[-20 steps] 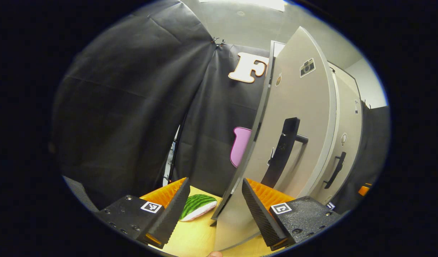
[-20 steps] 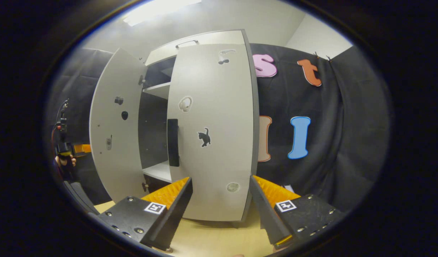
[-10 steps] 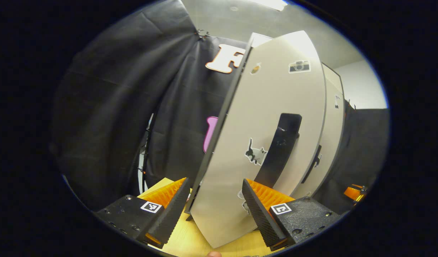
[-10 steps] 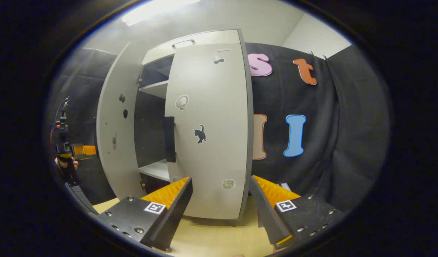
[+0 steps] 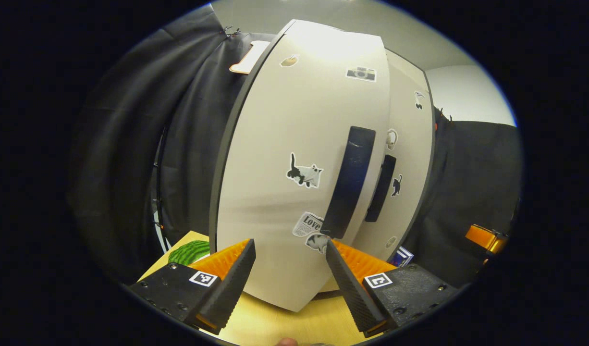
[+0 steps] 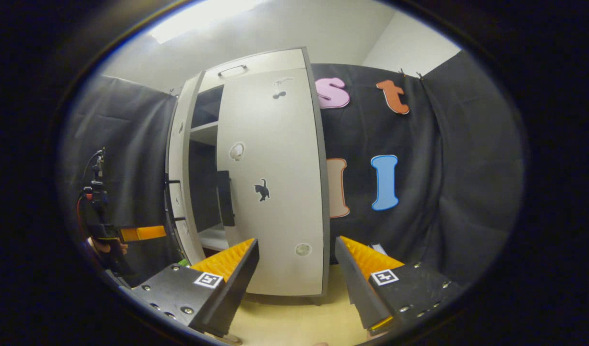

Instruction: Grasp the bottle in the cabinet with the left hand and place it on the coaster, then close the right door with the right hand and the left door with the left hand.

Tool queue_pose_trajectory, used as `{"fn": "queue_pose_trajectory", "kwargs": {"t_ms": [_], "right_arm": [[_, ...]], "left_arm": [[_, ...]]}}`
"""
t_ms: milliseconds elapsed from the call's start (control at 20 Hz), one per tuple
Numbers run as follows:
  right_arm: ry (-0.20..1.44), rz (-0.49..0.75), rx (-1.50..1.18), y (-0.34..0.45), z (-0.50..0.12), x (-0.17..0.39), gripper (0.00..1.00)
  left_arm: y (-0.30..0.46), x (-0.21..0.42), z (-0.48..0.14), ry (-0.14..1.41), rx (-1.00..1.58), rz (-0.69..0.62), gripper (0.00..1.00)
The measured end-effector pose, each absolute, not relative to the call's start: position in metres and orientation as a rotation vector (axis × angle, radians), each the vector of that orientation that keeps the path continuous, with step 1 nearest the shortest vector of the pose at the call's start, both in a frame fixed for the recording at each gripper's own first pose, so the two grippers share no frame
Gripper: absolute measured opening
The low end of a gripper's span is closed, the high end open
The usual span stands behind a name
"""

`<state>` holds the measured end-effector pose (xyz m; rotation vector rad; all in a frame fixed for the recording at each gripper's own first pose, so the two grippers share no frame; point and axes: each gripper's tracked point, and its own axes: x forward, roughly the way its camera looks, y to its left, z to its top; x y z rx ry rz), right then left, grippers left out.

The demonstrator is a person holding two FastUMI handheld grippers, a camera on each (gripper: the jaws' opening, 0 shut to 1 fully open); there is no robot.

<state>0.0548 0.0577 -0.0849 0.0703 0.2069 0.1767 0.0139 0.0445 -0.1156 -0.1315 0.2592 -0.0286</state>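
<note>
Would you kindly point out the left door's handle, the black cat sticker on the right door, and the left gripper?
left door's handle [image 5: 350, 180], left gripper view, middle of the black bar.
black cat sticker [image 6: 262, 189], right gripper view, its body.
left gripper [image 5: 289, 269], left gripper view, midway between fingertips.

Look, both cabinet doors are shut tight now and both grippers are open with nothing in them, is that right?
Not quite. The right door looks shut, but the left door is ajar: the right gripper view shows a dark gap with shelves between them. The rest holds: the left gripper and the right gripper are both open and hold nothing.
</note>
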Motion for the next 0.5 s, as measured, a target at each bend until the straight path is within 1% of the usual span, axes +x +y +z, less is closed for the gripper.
{"fn": "queue_pose_trajectory", "kwargs": {"t_ms": [50,100,300,350,400,500], "right_arm": [[0.206,0.173,0.07,0.056,-0.085,0.053,0.93],[0.208,0.17,0.068,0.054,-0.085,0.052,0.96],[0.21,0.171,0.045,0.052,-0.084,0.046,0.96],[0.208,0.167,0.036,0.051,-0.082,0.045,0.94],[0.201,0.164,0.024,0.05,-0.079,0.044,0.96],[0.189,0.167,0.004,0.05,-0.074,0.041,0.96]], "left_arm": [[0.043,0.012,-0.118,0.261,-0.13,-0.032,0.96],[0.043,0.011,-0.12,0.261,-0.131,-0.034,0.96],[0.046,0.006,-0.114,0.251,-0.131,-0.014,0.95],[0.048,0.005,-0.113,0.245,-0.127,-0.006,0.95],[0.049,0.004,-0.112,0.243,-0.124,0.0,0.95],[0.05,0.0,-0.109,0.239,-0.118,0.001,0.95]]}}
